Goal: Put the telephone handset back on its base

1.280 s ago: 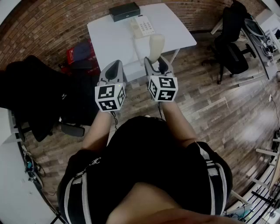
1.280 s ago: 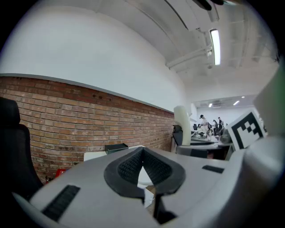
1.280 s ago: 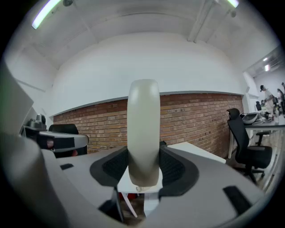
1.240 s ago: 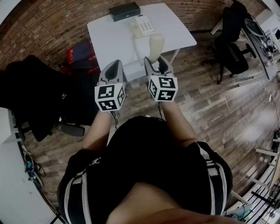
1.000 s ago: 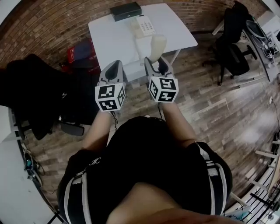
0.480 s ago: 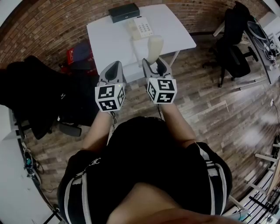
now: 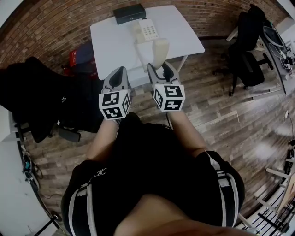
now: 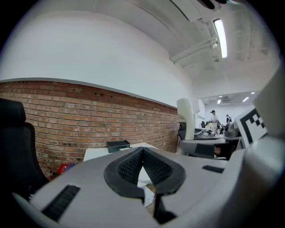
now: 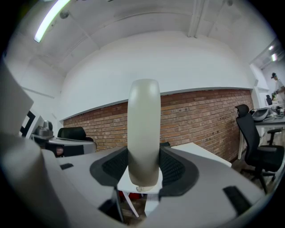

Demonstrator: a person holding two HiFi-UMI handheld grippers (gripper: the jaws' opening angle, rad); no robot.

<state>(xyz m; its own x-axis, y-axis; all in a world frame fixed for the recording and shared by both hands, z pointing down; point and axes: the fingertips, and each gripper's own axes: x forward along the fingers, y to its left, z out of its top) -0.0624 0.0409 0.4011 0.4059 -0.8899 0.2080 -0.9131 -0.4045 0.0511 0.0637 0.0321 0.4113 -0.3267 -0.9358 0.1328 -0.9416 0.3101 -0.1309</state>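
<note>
One handset [image 9: 144, 133], upright, pinched in the right gripper [image 7: 160, 70]. One base [image 7: 146, 30] on the far table [image 7: 110, 41]. Left gripper [image 7: 118, 76] pressed together. Both held side by side, pointing at the table

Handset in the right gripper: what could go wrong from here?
1. The right gripper holds the handset near its lower end, so it might tilt or slip.
2. The base sits far back on the table next to a dark box; the handset could land askew.
3. The left gripper is shut and empty, so nothing steadies the base.
</note>
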